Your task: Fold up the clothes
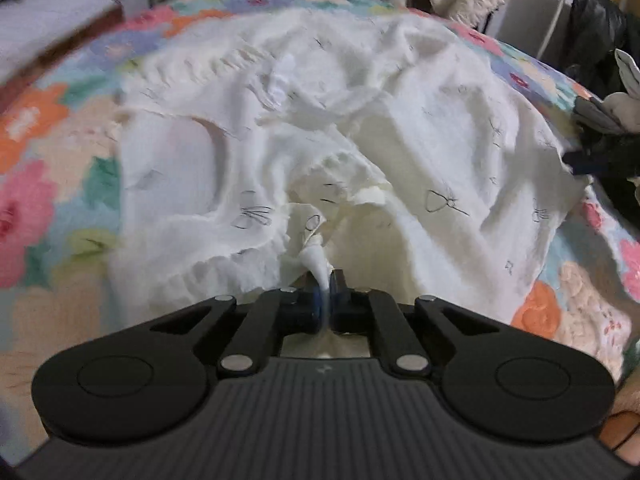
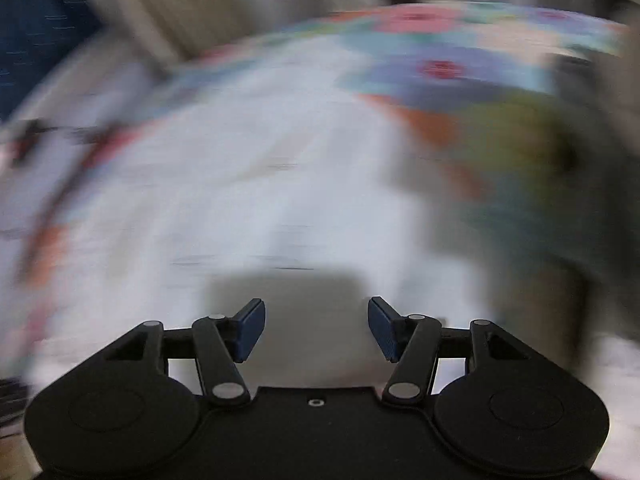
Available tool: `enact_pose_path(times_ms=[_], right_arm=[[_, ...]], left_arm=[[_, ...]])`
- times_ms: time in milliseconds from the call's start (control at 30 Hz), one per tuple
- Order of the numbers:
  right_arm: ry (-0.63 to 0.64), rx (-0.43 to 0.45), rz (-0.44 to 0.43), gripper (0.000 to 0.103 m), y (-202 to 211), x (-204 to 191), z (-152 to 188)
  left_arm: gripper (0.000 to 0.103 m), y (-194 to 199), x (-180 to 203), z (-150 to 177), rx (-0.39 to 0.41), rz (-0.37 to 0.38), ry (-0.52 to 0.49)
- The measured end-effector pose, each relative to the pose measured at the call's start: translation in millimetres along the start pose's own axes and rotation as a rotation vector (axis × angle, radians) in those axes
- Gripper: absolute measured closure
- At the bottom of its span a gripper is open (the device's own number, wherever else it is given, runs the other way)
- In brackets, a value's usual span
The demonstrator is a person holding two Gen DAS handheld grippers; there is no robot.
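A twisted corner of the white garment (image 1: 304, 140) was pinched tight by the left gripper (image 1: 326, 300); the right gripper (image 2: 316, 328) was held wide apart, empty, above blurred cloth.

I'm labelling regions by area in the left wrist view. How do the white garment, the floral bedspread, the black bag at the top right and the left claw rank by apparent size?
1. White garment
2. Floral bedspread, largely covered
3. Left claw, enlarged by nearness, so unsure
4. Black bag
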State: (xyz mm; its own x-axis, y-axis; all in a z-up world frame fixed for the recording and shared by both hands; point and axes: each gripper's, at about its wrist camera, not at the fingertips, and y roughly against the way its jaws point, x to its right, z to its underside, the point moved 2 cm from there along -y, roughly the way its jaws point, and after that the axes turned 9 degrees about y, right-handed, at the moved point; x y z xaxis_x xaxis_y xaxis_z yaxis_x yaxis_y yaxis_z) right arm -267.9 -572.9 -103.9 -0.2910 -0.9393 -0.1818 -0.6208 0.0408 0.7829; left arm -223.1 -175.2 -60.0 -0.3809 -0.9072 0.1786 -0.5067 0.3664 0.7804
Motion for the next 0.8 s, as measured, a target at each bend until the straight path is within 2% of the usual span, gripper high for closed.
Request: enact_pose_path(times_ms=[33,100,167,267,333,400,433,467,533,633,700,733,800], right_arm=[[-0.016,-0.008,0.051,0.041,-2,6,2],[-0.041,-0.004,0.060,0.039,-2,8,2],[-0.047,0.006,0.074,0.027,-6,8,4],[0.024,0.004,0.159,0.022,-16,7,7],[0.080,0.030,0.180,0.019,-15,6,3],[0.137,0.067,0.189,0.040,-11,6,-2],[0.160,0.084,0.194,0.080,-9,6,-5],[0.181,0.102,0.205,0.103,-2,6,-9],[0.236,0.149,0.247,0.103,19,0,-15],[0.368,0.229,0.461,0.103,66,-13,-20],[0.411,0.227,0.567,0.103,93,-16,-17],[0.403,0.202,0.565,0.103,102,-14,-14],[0.330,0.194,0.480,0.103,115,-5,-11]], left_arm=[[0.099,11,0,0,0.020,-0.007,-0.019],[0.099,30,-2,0,0.052,-0.018,-0.040],[0.099,44,-5,5,0.064,-0.035,-0.045],[0.099,49,-7,18,0.067,-0.069,-0.092],[0.098,45,-5,26,0.057,-0.096,-0.149],[0.098,41,-2,30,0.047,-0.104,-0.177],[0.097,40,-2,30,0.044,-0.093,-0.168],[0.096,42,-2,29,0.045,-0.081,-0.156],[0.096,49,-3,27,0.055,-0.051,-0.133],[0.095,63,-9,29,0.058,-0.026,-0.112],[0.095,66,-10,32,0.036,-0.019,-0.113],[0.095,67,-10,33,0.026,-0.018,-0.120],[0.095,69,-11,36,0.005,-0.014,-0.133]])
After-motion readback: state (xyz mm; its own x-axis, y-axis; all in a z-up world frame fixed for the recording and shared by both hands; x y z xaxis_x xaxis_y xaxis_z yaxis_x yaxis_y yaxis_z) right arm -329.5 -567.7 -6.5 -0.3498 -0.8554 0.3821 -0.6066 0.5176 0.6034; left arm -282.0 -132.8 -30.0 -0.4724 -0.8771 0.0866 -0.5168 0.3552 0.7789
